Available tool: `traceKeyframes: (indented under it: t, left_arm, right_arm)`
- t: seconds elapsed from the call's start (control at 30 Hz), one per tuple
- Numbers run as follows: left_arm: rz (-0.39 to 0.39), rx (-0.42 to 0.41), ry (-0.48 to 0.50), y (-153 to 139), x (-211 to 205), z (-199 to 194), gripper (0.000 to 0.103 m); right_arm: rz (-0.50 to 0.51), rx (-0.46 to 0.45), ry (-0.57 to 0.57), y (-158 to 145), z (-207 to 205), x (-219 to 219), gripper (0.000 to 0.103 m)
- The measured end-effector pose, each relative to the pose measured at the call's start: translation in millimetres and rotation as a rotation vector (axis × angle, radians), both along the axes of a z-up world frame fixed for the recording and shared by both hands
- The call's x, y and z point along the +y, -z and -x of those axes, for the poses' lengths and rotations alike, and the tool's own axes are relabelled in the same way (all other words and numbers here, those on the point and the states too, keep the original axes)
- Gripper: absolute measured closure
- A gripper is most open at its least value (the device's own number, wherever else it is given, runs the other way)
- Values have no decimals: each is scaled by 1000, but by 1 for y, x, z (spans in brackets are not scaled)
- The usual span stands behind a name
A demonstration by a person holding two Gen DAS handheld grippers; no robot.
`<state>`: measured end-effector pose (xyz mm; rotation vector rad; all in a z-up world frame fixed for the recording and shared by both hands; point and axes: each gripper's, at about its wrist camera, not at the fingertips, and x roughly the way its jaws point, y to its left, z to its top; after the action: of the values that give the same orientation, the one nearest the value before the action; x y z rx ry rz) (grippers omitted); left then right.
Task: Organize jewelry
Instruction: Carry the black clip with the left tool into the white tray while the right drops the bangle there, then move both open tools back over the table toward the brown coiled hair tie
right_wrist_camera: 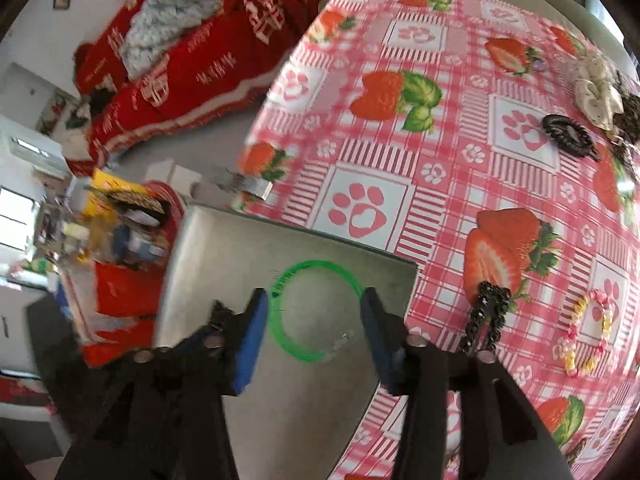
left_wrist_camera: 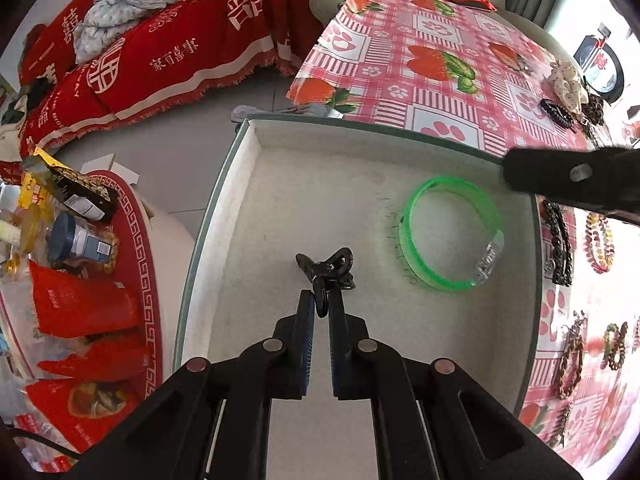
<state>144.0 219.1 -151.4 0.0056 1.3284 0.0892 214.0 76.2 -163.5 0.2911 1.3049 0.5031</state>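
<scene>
A: Left tool [left_wrist_camera: 321, 300], status?
B: Jaws nearly together, pinching a small black hair clip [left_wrist_camera: 328, 270]. The clip hangs over the floor of the white tray [left_wrist_camera: 280, 184], at about six o'clock in the left wrist view. Can't tell whether the clip touches the tray floor.

A: And the right tool [right_wrist_camera: 314, 306]?
B: Jaws stand apart, about halfway, nothing between the pads. In its own view the green bangle [right_wrist_camera: 316, 310] sits framed between the two blue pads [right_wrist_camera: 250, 340], lying flat on the tray floor. No contact visible.

A: Where is the bangle from the other side?
B: Left wrist view puts the green bangle [left_wrist_camera: 452, 232] at three o'clock of the clip, well inside the tray, a clear clasp section on its lower right. One black finger of the right tool [left_wrist_camera: 568, 180] reaches in from three o'clock, above the bangle.

A: Rest of the jewelry?
B: On the bench [right_wrist_camera: 440, 160], pink strawberry cloth. A black chain piece [right_wrist_camera: 486, 316] just right of the tray edge, a pastel bead bracelet [right_wrist_camera: 588, 332] farther toward three o'clock. A dark claw clip [right_wrist_camera: 568, 136] and a cream scrunchie [right_wrist_camera: 598, 92] up at two o'clock. Brown bead strands [left_wrist_camera: 572, 360] at four o'clock in the left view, blurred.
</scene>
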Motion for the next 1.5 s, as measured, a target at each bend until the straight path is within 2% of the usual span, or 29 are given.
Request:
traceKeyframes:
  t: [0.13,0.27,0.47,0.7,0.73,0.77,0.8,0.83,1.07,1.17,1.33,1.5]
  left_arm:
    - [-2,6,17,-4,-6,4,90]
    - [7,17,37,-8,-13,9,90]
    - [27,49,46,-16,-23,16,90]
    - [49,39,33,-29,-33,20,90]
    - [52,41,31,-30,-34,20,74]
    - [51,43,27,-31,-36,21,1]
    - [44,56,23,-31,-38,20,3]
    - [29,30,24,-30,-40,20,0]
    - [-1,-9,141,-15,-71,20,0]
    - [14,-22,185,-9,-88,21,0]
    - [63,24,273,12,-118,22,0]
    - [89,36,307,18,-145,20,0]
  right_arm:
    - [-22,-3,51,-14,12,-22,46]
    - [-1,2,102,-19,34,-51,46]
    - [27,60,205,-7,69,-109,45]
    - [68,116,327,6,103,-169,45]
    - [72,124,341,7,107,-176,45]
    - [77,131,351,9,111,-183,45]
    - [80,135,357,11,113,-187,45]
    - [85,140,363,12,116,-191,45]
    - [100,155,391,18,130,-210,45]
    - [117,159,397,19,135,-218,45]
    - [139,179,426,25,145,-234,45]
    - [162,198,455,34,153,-250,45]
